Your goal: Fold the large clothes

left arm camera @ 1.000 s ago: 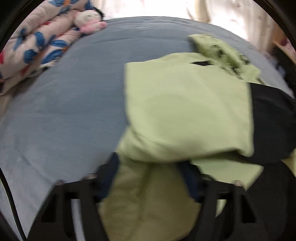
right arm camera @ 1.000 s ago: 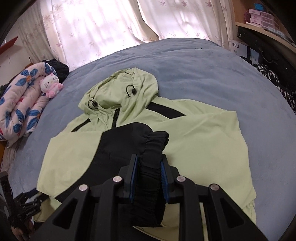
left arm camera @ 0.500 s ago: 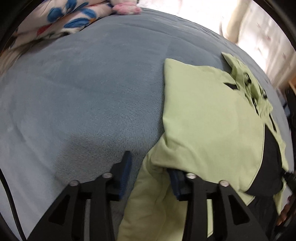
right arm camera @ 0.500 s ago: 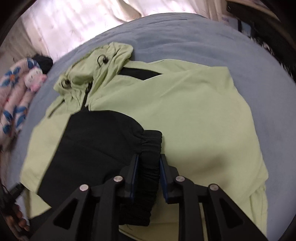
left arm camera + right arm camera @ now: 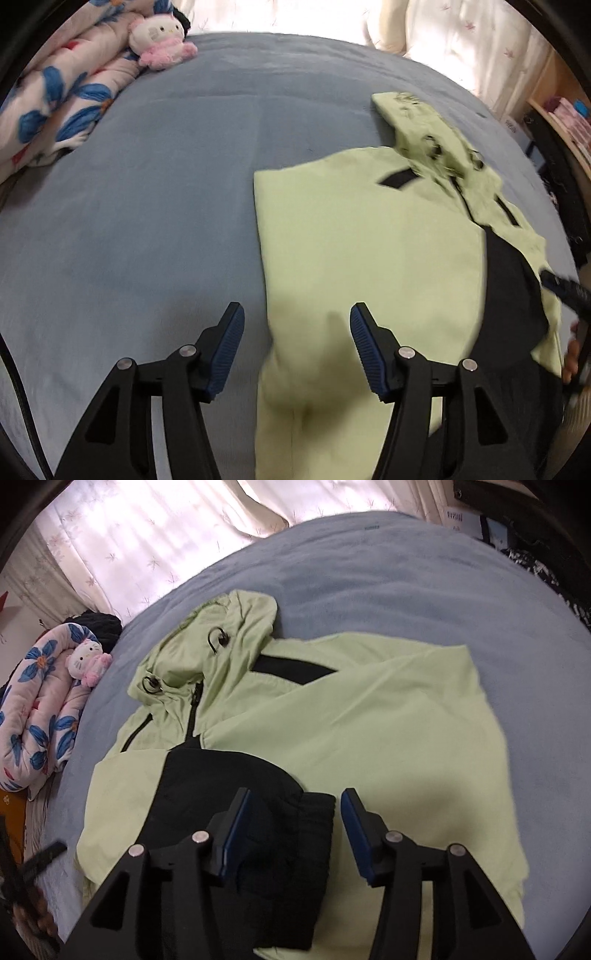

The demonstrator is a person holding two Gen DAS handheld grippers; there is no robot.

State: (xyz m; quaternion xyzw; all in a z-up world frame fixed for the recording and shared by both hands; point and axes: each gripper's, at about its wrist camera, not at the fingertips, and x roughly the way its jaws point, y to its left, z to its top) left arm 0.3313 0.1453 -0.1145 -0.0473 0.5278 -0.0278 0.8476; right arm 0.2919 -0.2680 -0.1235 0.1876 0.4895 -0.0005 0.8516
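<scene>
A blue-grey bed cover (image 5: pixel 155 192) fills the left wrist view, with pale flowered curtains (image 5: pixel 454 40) behind it. On it lies one light-green hooded jacket (image 5: pixel 362 236) with black panels, its hood (image 5: pixel 417 122) pointing toward the curtains. One rolled quilt with blue flowers (image 5: pixel 51 99) and one pink-and-white plush cat (image 5: pixel 162 40) sit at the far left corner. The left gripper (image 5: pixel 295 332) hangs low over the jacket's near left edge, aimed forward along the bed; its jaws are spread wide and hold nothing, one blue pad (image 5: pixel 227 350) over bare cover, the other over green fabric. The other tool's dark tip shows at the right edge.

In the right wrist view the same bed cover (image 5: pixel 406 576) runs up to the curtains (image 5: pixel 129 539). The jacket (image 5: pixel 369 723) lies flat with both sleeves folded in across its front, one black cuff (image 5: pixel 295 853) ending nearest the camera. The quilt (image 5: pixel 40 709) and plush cat (image 5: pixel 86 662) lie far left. The right gripper (image 5: pixel 293 832) points down over that cuff, jaws spread apart on either side of it and gripping nothing; whether the pads touch the fabric cannot be told.
</scene>
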